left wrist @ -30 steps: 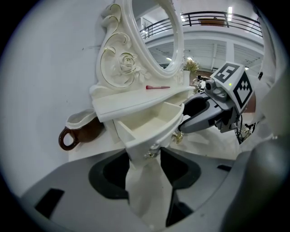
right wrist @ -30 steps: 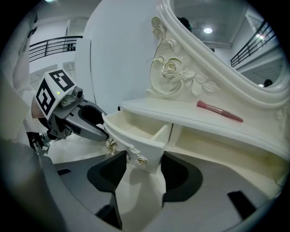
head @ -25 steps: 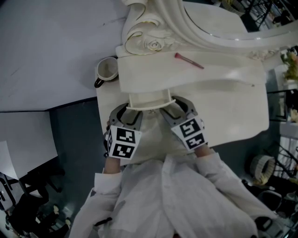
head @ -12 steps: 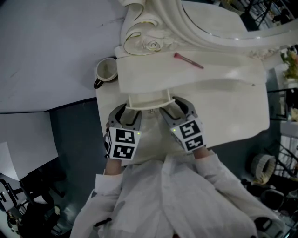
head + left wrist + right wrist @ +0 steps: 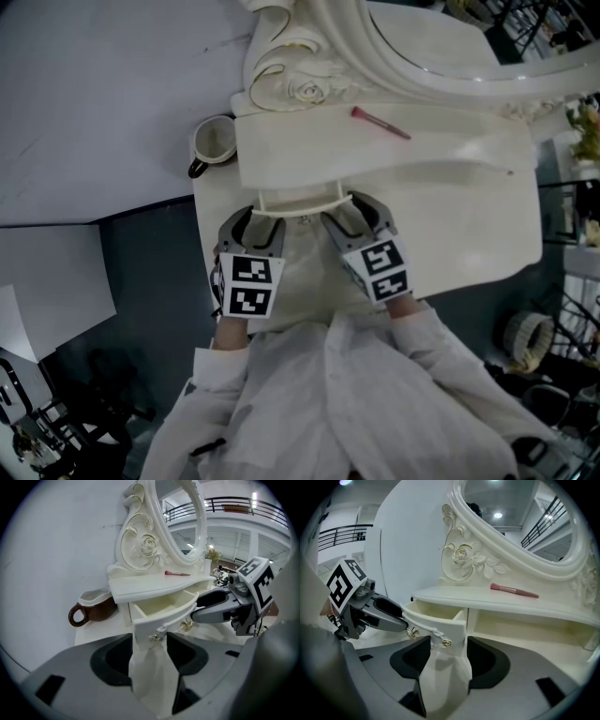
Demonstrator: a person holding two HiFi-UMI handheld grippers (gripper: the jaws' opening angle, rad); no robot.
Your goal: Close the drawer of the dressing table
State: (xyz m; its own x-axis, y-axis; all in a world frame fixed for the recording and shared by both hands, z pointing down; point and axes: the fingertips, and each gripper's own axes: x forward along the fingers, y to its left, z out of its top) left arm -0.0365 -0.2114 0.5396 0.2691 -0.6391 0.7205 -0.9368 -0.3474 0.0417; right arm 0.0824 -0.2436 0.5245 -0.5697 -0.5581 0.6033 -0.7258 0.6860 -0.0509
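Note:
The small cream dressing table (image 5: 375, 150) has its drawer (image 5: 300, 200) pulled out a little toward me. My left gripper (image 5: 255, 223) is at the drawer front's left end. In the left gripper view the jaws (image 5: 150, 644) stand open with that end of the drawer (image 5: 161, 611) and a gold knob (image 5: 156, 637) between them. My right gripper (image 5: 354, 214) is at the right end. Its jaws (image 5: 449, 648) are open round the drawer front (image 5: 436, 620) in the same way. Each gripper shows in the other's view: the right gripper (image 5: 220, 609), the left gripper (image 5: 379, 611).
A brown mug (image 5: 215, 141) stands left of the table on the white base board (image 5: 469, 225). A pink brush (image 5: 380, 122) lies on the table's top under the oval mirror (image 5: 422, 37). A grey wall is at the left, dark floor and clutter below and to the right.
Both grippers have crept slightly toward the table, and the drawer front sits a little further in than a second ago. Nothing else has moved.

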